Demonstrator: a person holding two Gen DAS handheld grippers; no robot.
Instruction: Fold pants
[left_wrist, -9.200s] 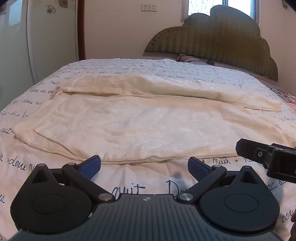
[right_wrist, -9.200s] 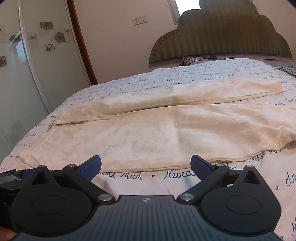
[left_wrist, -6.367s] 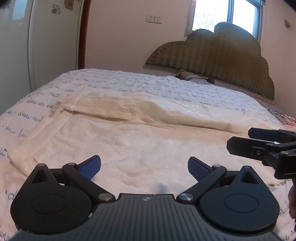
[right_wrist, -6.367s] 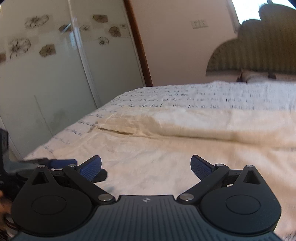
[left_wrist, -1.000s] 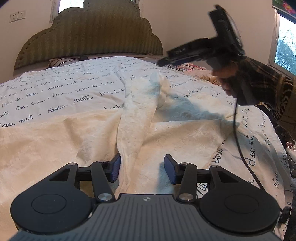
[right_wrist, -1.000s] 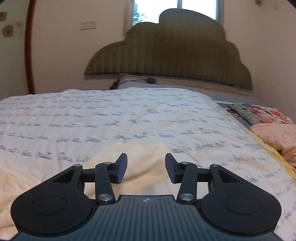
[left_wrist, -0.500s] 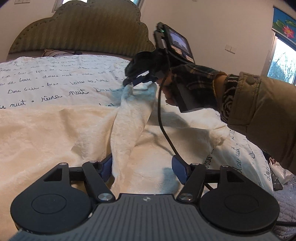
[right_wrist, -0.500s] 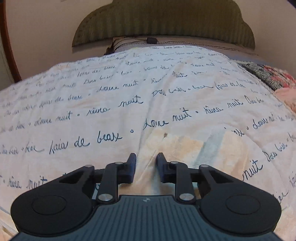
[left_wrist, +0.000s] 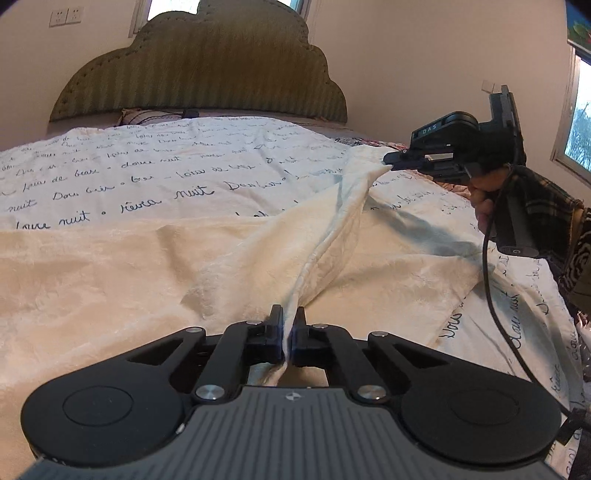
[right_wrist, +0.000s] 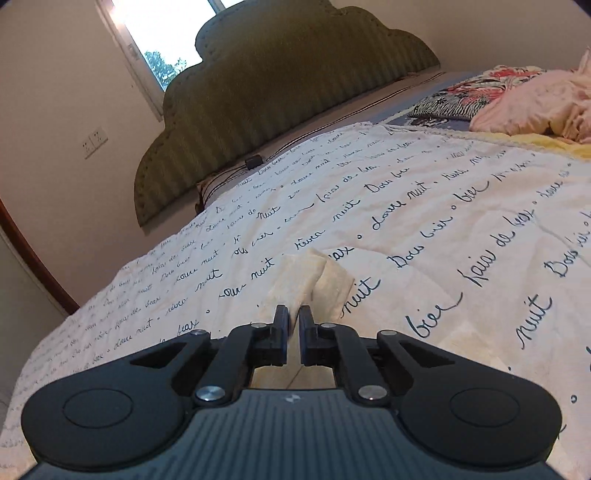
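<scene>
Left wrist view: camera mounted just behind the left gripper (left_wrist: 289, 325), low over the bed (left_wrist: 147, 173), facing the headboard (left_wrist: 207, 70); the right gripper (left_wrist: 388, 159) appears at upper right. Right wrist view: camera just behind the right gripper (right_wrist: 291, 325), close over the bed (right_wrist: 461, 221) and rolled, so the headboard (right_wrist: 280, 96) slants. Both views share the script-printed bedspread (left_wrist: 110, 162), the headboard and the cream pants (left_wrist: 110, 277).
</scene>
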